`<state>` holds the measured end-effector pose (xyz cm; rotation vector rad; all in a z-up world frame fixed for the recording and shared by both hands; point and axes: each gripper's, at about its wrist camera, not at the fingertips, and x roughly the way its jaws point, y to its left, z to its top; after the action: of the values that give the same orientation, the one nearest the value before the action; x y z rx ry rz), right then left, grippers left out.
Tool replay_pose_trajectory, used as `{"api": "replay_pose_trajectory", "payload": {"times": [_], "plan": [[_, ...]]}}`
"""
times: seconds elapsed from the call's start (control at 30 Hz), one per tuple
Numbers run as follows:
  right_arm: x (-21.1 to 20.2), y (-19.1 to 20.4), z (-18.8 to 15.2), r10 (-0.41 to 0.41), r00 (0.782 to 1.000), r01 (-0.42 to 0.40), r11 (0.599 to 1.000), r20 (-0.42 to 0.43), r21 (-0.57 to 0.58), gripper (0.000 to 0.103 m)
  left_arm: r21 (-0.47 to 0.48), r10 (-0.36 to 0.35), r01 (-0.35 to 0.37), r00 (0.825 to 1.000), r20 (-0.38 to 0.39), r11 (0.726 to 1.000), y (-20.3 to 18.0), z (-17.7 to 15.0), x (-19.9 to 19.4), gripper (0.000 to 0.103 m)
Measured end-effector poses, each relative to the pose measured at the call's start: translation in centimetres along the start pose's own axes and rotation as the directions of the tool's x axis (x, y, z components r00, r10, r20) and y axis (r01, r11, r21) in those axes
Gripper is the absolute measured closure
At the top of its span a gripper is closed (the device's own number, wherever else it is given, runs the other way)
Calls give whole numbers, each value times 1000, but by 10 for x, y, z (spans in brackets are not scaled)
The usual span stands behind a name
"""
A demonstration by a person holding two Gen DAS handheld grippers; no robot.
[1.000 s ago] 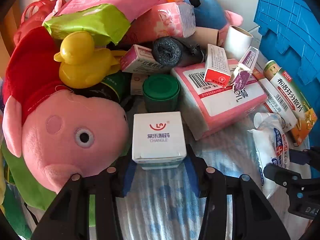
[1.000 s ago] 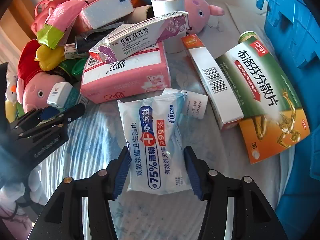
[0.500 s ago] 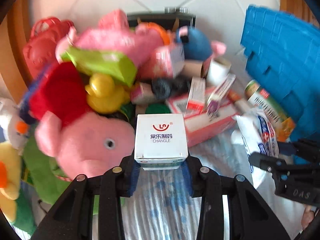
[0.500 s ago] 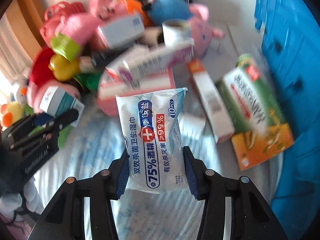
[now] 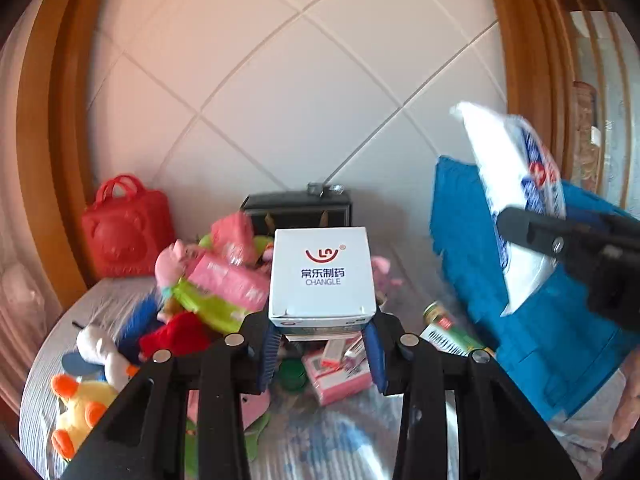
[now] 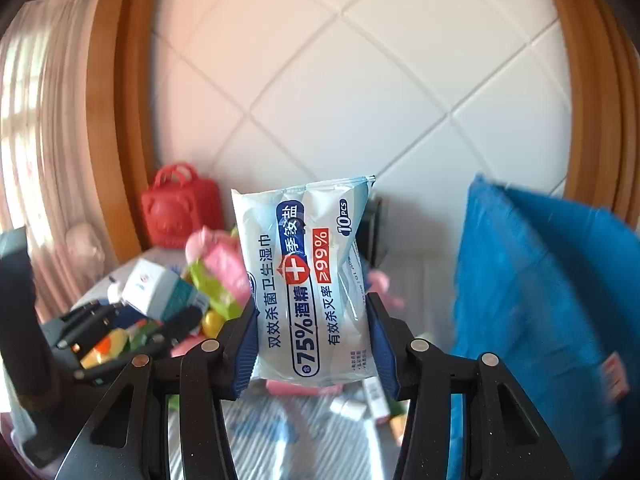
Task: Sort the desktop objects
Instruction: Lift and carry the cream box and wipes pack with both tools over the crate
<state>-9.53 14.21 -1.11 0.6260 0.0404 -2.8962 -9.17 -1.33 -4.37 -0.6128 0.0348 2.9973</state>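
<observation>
My left gripper (image 5: 322, 354) is shut on a white medicine box (image 5: 322, 276) with a red logo, held high above the pile. The right gripper (image 6: 314, 344) is shut on a white and blue pack of wet wipes (image 6: 310, 280), which stands upright between its blue pads. In the left wrist view the same wipes pack (image 5: 516, 200) hangs at the right in the right gripper's black fingers. From the right wrist, the medicine box (image 6: 154, 286) shows at the left in the other gripper.
Below lies a heap on the striped cloth (image 5: 320, 440): plush toys (image 5: 172, 264), pink tissue packs (image 5: 340, 376), a green pack (image 5: 212, 304), a duck toy (image 5: 80, 408). A blue crate (image 5: 532, 328) stands at the right, a red bag (image 5: 126, 232) at the back left, a black box (image 5: 298, 208) against the padded headboard.
Both grippers rose well above the pile, carrying the medicine box and the wipes pack with them, and tilted up so the headboard fills the views.
</observation>
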Motion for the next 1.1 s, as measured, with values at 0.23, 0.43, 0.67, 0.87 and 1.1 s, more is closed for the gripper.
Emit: {"api": "replay_pose_trajectory", "payload": {"times": [0.23,0.43,0.67,0.87,1.1], "plan": [[-63,-52,30,-168,974,167,986,154,19,54,18,-108,107,989,97,994,-75,53,-10,67],[-93,-123,29,-353,917,347,936,186,62,54,39,-208,205,971,115,978,-157,92,-14,67],[-107,-205,10,-470,876,460,882,110,105,54,94,-277,271,959,56,958,-253,108,-15,67],[-116,-249,-15,-531,847,524,844,38,110,54,129,-287,296,954,-86,946,-312,92,1,67],[-108,-288,-38,-578,815,580,810,-52,89,54,133,-264,280,956,-127,951,-339,85,10,66]]}}
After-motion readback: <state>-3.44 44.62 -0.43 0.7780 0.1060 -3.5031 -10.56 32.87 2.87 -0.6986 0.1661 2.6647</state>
